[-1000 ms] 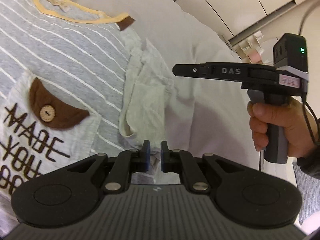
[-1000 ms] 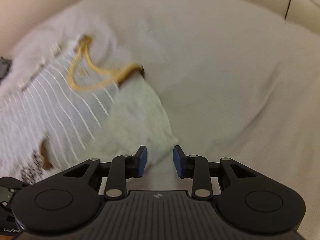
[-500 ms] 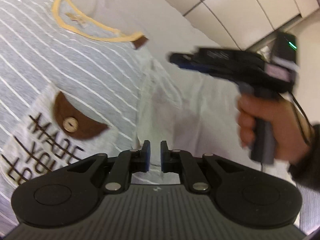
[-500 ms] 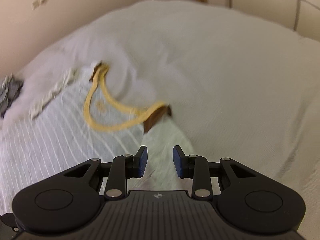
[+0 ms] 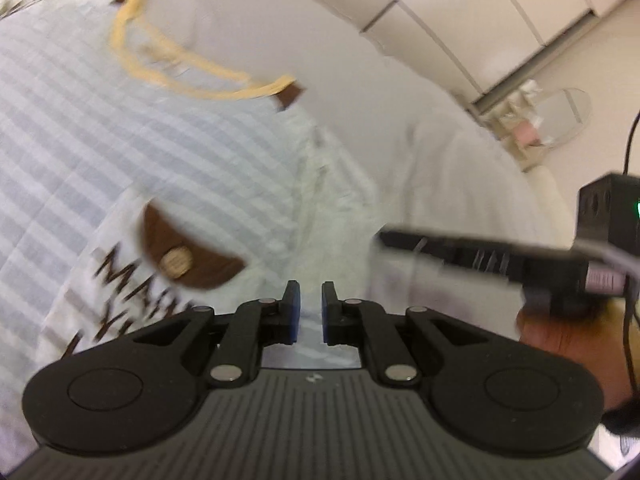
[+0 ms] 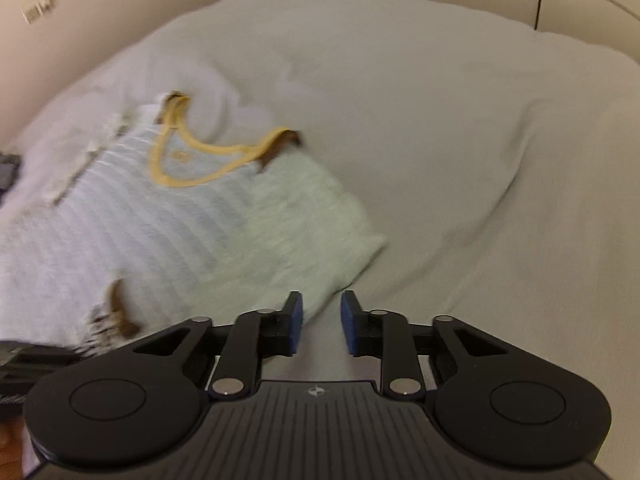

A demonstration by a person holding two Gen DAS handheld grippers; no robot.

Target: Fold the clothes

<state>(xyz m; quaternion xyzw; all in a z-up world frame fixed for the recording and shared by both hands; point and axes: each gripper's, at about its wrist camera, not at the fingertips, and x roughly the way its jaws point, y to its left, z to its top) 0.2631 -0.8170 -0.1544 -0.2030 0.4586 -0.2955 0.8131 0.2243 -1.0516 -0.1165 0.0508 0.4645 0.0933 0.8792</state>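
Shirt (image 5: 132,152) first: my left gripper (image 5: 306,312) hangs just above its grey striped front with the jaws parted by a narrow gap and no cloth between them. My right gripper (image 6: 320,322) is spread wider, also holding nothing, its tips just over the edge of the pale sleeve (image 6: 304,216) where that sleeve meets the bed cover (image 6: 460,140). The shirt lies face up and spread on the bed, collar (image 6: 192,160) toward the far end, with the near sleeve out to the side.

As I judge the risks: if my right jaws close low, they could pinch the bed cover along with the sleeve, since both are pale and soft and lie flush. A grab on one layer only would drag the shirt and wrinkle it. Both views are smeared, so my aim is uncertain. The two grippers sit close together and could knock.

Count: one shirt, one chest pocket (image 5: 188,248) with one button, two grippers, one bed.
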